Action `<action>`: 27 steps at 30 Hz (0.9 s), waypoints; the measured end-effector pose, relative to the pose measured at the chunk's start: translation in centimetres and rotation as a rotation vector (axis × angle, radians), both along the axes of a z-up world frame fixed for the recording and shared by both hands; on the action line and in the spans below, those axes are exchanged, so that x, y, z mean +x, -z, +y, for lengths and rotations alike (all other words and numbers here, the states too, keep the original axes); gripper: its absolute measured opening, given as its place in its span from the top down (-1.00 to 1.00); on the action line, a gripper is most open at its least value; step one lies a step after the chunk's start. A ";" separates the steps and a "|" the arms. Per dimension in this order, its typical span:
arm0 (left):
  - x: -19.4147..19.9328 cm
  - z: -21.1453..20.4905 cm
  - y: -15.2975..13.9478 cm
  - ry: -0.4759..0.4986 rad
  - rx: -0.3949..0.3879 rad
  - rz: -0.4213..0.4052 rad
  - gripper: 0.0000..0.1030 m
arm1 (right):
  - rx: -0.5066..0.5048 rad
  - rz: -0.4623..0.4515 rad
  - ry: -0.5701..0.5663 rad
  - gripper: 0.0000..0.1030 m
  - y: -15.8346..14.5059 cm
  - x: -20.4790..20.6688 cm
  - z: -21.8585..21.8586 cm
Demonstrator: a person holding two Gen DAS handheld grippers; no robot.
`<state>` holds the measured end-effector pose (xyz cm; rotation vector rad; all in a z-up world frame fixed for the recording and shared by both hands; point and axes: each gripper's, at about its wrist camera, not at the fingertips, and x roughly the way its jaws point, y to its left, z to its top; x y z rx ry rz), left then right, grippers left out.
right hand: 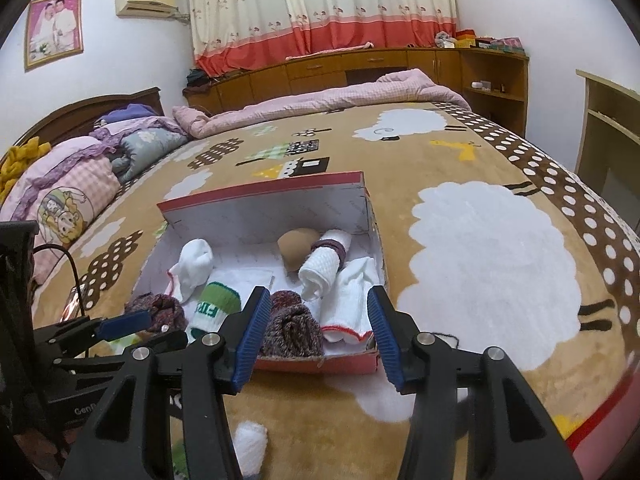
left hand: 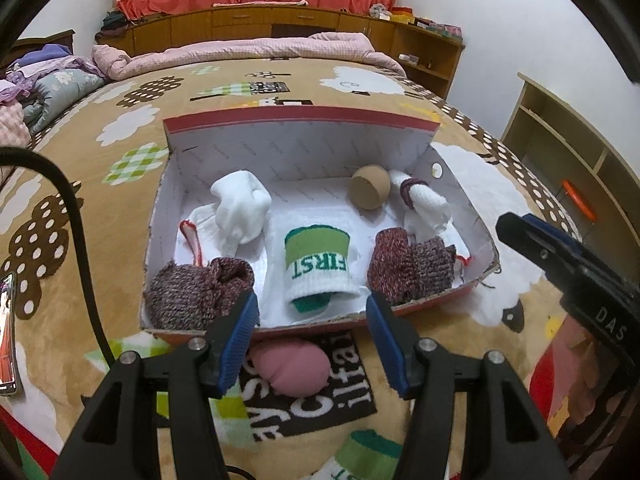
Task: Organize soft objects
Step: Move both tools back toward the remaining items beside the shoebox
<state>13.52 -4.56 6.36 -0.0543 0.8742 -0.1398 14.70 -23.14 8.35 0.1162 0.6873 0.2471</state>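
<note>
A red shoebox (left hand: 304, 114) with a white inside lies open on the patterned blanket. It holds a white sock bundle (left hand: 240, 208), a white-and-green roll marked FIRST (left hand: 318, 268), a tan ball (left hand: 370, 192), a white roll with a maroon band (left hand: 424, 200) and two marled knit pieces (left hand: 196, 292) (left hand: 408, 268). My left gripper (left hand: 312, 344) is open and empty at the box's near wall, above a pink roll (left hand: 290, 368) on the blanket. My right gripper (right hand: 316, 336) is open and empty over the box's (right hand: 264, 192) near right corner, framing a knit piece (right hand: 292, 328).
A green-and-white sock (left hand: 360, 456) and a white fluffy piece (right hand: 250, 440) lie on the blanket in front of the box. A phone (left hand: 8, 332) and a black cable (left hand: 80, 248) are at the left. Quilts and pillows (right hand: 68, 184) are piled at the headboard; wooden shelves (left hand: 568, 160) stand right.
</note>
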 end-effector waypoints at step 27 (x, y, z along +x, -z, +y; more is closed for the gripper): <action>-5.0 1.8 -1.6 -0.008 -0.005 -0.019 -0.16 | -0.002 -0.014 -0.057 0.00 -0.6 -5.9 1.3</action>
